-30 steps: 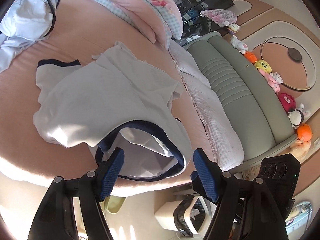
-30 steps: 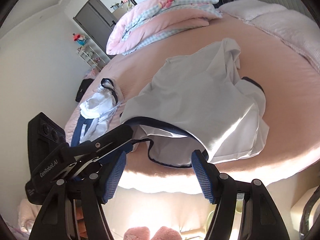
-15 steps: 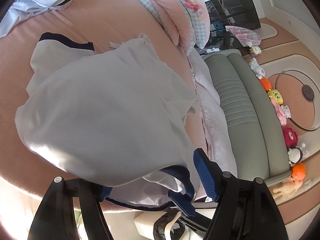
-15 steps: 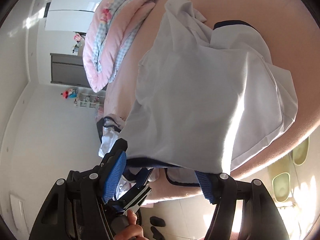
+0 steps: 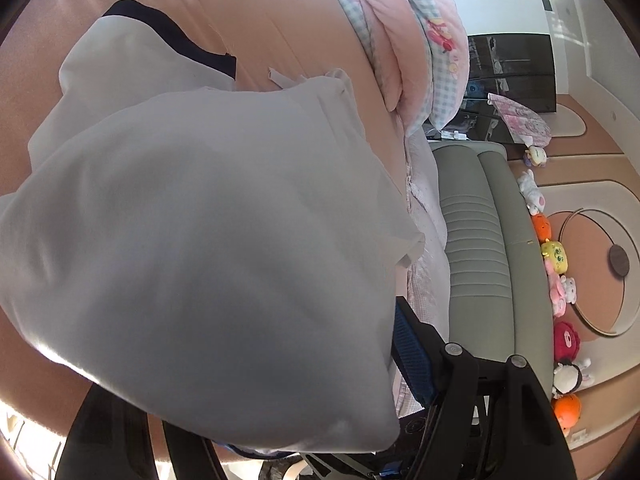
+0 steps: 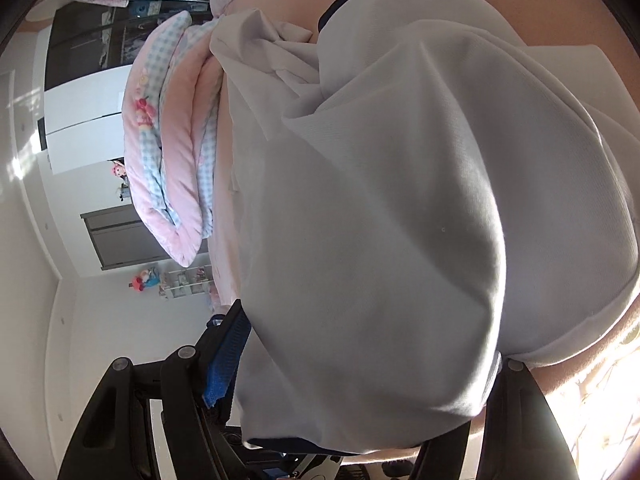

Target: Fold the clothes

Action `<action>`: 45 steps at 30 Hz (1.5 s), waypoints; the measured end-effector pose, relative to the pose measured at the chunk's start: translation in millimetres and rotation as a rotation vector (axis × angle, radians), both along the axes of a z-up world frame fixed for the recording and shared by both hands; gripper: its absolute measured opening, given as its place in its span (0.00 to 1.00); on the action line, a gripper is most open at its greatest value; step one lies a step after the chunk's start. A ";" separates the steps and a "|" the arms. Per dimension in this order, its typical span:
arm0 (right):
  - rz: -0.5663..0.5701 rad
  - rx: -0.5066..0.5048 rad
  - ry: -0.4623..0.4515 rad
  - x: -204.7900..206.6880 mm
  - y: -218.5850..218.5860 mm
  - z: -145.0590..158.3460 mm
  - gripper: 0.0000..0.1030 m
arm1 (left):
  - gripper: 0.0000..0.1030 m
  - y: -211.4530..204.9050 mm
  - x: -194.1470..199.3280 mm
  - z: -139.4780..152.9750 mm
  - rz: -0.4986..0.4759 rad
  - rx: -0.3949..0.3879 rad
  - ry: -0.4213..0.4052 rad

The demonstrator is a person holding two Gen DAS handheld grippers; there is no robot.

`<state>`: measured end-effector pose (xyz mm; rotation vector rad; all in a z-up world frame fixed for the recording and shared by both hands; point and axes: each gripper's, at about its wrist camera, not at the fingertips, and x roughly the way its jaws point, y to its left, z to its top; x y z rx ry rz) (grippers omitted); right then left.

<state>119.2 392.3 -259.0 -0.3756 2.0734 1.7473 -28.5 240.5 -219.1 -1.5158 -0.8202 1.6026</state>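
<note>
Over both fingers [image 5: 412, 354], white shirt [image 5: 208, 248] now draped, lifted

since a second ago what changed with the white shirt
Both hand-held grippers closed in on the navy-trimmed hem of the white cotton shirt and lifted it forward over the garment; it now drapes over both. The pink checked quilt and the grey-green padded bench stayed put.
</note>
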 end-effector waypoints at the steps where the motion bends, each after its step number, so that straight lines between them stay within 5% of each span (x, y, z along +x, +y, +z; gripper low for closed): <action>1: 0.000 0.009 -0.001 -1.9 1.2 0.6 0.66 | 0.68 -1.0 -0.8 -1.2 0.007 0.015 -0.009; 4: -0.012 0.053 0.041 -0.6 4.9 1.3 0.63 | 0.67 -3.3 -0.7 -1.6 0.015 0.066 0.007; 5: -0.007 0.085 0.050 0.0 6.5 3.2 0.50 | 0.63 -3.6 -0.6 -2.1 0.011 0.082 0.012; 10: -0.006 0.293 0.144 9.6 15.3 23.7 0.20 | 0.27 -11.4 -6.2 -4.9 0.005 0.213 -0.011; 16: -0.060 0.433 0.185 24.4 22.6 55.2 0.17 | 0.14 -16.1 -8.0 27.7 -0.013 0.356 0.115; 20: -0.065 0.428 0.099 28.5 20.9 56.5 0.16 | 0.13 -14.7 -4.7 43.2 -0.007 0.267 0.216; 23: -0.001 0.428 -0.062 35.3 16.7 46.6 0.17 | 0.13 -20.7 -7.2 22.0 0.040 0.165 0.130; 28: 0.069 0.412 -0.139 41.5 5.5 31.5 0.17 | 0.14 -36.1 -4.6 -9.3 0.031 0.076 0.018; 32: 0.147 0.400 -0.139 42.0 -0.5 29.8 0.25 | 0.21 -36.7 -4.4 -4.7 -0.028 0.062 0.003; 34: 0.183 0.375 -0.116 42.0 -3.0 30.4 0.39 | 0.35 -36.2 -3.1 -1.2 -0.064 0.057 -0.001; 36: 0.213 0.376 -0.093 42.1 -8.6 33.9 0.49 | 0.67 -34.4 1.8 5.7 -0.109 0.052 0.010; 38: 0.232 0.396 -0.087 42.9 -15.7 39.6 0.55 | 0.78 -33.9 7.9 14.3 -0.143 0.039 0.040; 45: 0.309 0.496 -0.152 53.9 -38.6 68.1 0.60 | 0.81 -53.0 12.7 32.0 -0.169 -0.026 0.133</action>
